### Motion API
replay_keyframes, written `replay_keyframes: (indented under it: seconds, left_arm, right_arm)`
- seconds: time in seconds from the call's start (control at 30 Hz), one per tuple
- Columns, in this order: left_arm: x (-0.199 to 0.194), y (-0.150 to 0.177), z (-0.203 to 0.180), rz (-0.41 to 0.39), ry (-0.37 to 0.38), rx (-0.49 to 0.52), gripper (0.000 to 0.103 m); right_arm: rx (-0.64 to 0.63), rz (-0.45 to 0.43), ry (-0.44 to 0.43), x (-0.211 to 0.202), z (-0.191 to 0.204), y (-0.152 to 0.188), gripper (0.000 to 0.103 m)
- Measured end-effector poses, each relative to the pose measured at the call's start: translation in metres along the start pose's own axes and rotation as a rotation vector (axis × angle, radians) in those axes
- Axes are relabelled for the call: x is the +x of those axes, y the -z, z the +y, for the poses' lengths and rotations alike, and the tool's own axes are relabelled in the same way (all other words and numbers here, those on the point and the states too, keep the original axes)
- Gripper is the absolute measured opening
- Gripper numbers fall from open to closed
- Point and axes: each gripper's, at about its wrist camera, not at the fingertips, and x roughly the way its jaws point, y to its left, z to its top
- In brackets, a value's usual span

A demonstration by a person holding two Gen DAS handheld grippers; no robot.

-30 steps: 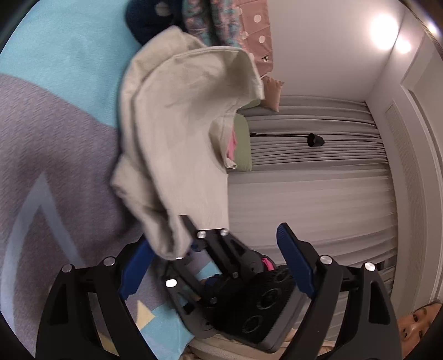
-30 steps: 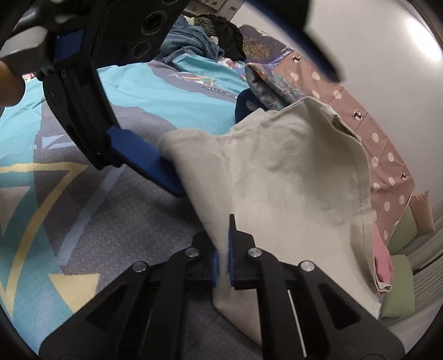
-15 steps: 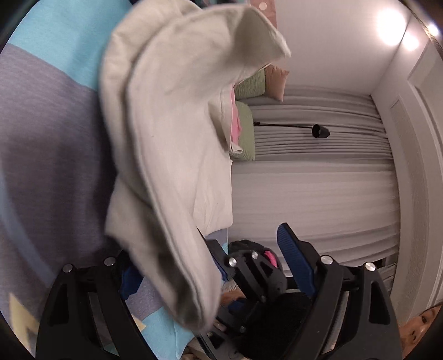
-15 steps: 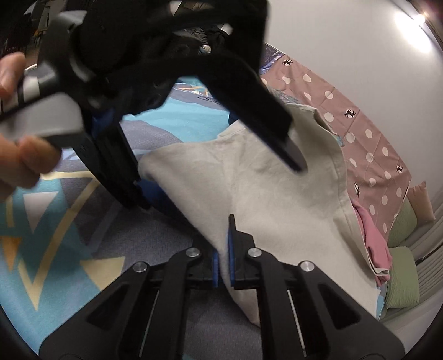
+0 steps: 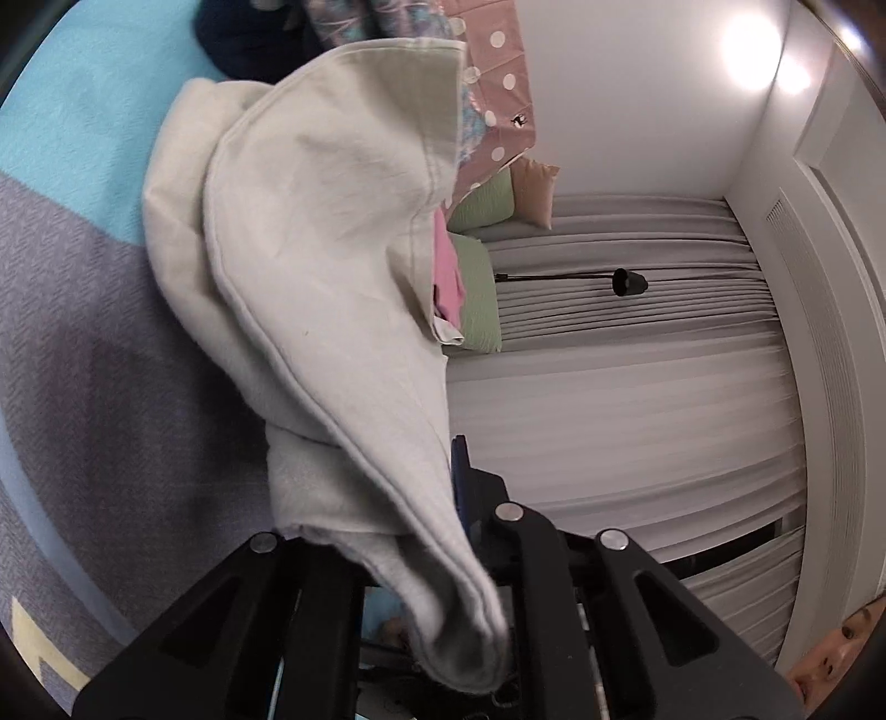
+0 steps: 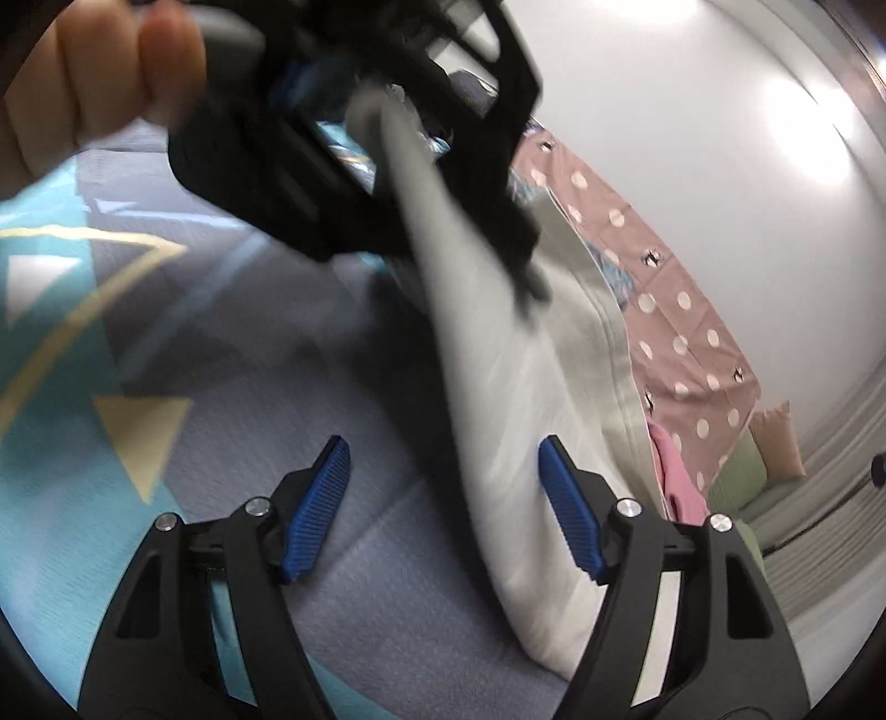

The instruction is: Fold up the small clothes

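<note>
A cream cloth garment (image 5: 310,266) hangs lifted above the bed. My left gripper (image 5: 443,498) is shut on its lower edge; the cloth drapes over the fingers and hides the left one. In the right wrist view the same garment (image 6: 526,387) hangs down from the left gripper's black body (image 6: 354,138), held by a hand at the top. My right gripper (image 6: 446,509) is open, its blue pads (image 6: 318,507) on either side of the cloth's lower part without closing on it.
The bed cover (image 6: 111,360) is grey and turquoise with yellow triangles. Other clothes lie beyond: a pink polka-dot piece (image 6: 681,332), a pink item (image 6: 675,476), a dark navy item (image 5: 249,44). Green and tan pillows (image 5: 482,199) and grey curtains (image 5: 637,387) stand behind.
My right gripper was shut on the garment and has opened, letting it go. My left gripper was open and has closed on the garment's edge, lifting it.
</note>
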Motion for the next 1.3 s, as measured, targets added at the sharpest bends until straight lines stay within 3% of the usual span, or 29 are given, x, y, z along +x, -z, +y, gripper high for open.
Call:
replay_keyframes:
  seconds: [0.2, 0.53, 0.57, 0.63, 0.67, 0.7, 0.8, 1.03, 1.2, 1.3]
  left_arm:
    - [-0.002, -0.004, -0.017, -0.008, 0.048, 0.019, 0.01]
    - [-0.009, -0.006, -0.023, -0.01, 0.055, 0.039, 0.01]
    - [-0.008, -0.006, -0.023, -0.012, 0.053, 0.039, 0.01]
    - [-0.015, -0.004, -0.019, -0.01, 0.048, 0.039, 0.01]
    - [-0.011, -0.006, -0.017, -0.011, 0.046, 0.04, 0.01]
    - [-0.011, -0.005, -0.018, -0.013, 0.046, 0.041, 0.01]
    - [-0.015, -0.002, -0.022, -0.028, 0.035, 0.057, 0.01]
    - [-0.033, 0.023, -0.032, -0.039, 0.029, 0.1, 0.01]
    - [-0.045, 0.061, -0.028, -0.035, 0.017, 0.102, 0.01]
    - [-0.049, 0.093, -0.005, -0.031, 0.016, 0.04, 0.01]
  right_arm:
    - [0.008, 0.103, 0.14, 0.027, -0.034, 0.015, 0.071]
    - [-0.02, 0.326, 0.305, 0.054, -0.123, 0.101, 0.071]
    - [-0.026, 0.344, 0.311, 0.056, -0.13, 0.108, 0.067]
    - [-0.048, 0.388, 0.316, 0.062, -0.137, 0.118, 0.041]
    - [-0.065, 0.419, 0.311, 0.066, -0.137, 0.121, 0.015]
    - [-0.076, 0.439, 0.298, 0.068, -0.134, 0.124, 0.006]
    - [-0.13, 0.413, 0.334, 0.063, -0.125, 0.125, 0.005]
    - [-0.122, 0.376, 0.365, 0.016, -0.128, 0.122, 0.005]
    - [-0.138, 0.407, 0.338, -0.025, -0.108, 0.134, 0.005]
    - [-0.082, 0.439, 0.277, -0.043, -0.098, 0.139, 0.005]
